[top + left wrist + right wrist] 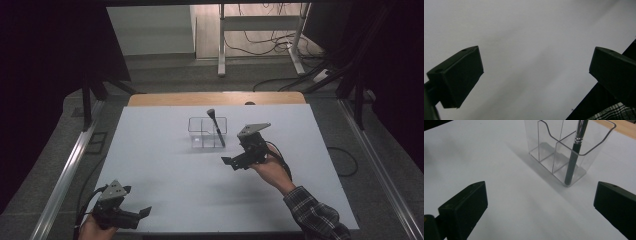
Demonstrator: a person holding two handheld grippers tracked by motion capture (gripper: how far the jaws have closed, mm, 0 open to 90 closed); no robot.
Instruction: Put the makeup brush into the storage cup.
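Observation:
A clear acrylic organizer point(207, 132) with several compartments stands at the middle of the white table top point(165, 170). A black brush point(216, 127) with a silver ferrule leans in its front right compartment, head up. My right gripper point(231, 161) hovers just right of and nearer than the organizer, open and holding nothing. In the right gripper view the organizer point(549, 157) and brush point(572, 157) lie ahead of the open right gripper point(540, 195). My left gripper point(142, 215) rests near the front left corner, open; the left gripper view has its jaws point(536, 60) wide apart over bare white surface.
A wooden strip point(215, 98) runs along the table's far edge. Metal rails point(65, 170) flank both sides. Beyond the table stand desk legs point(221, 45) and floor cables point(260, 42). A plaid sleeve point(614, 113) is at the lower right of the left gripper view.

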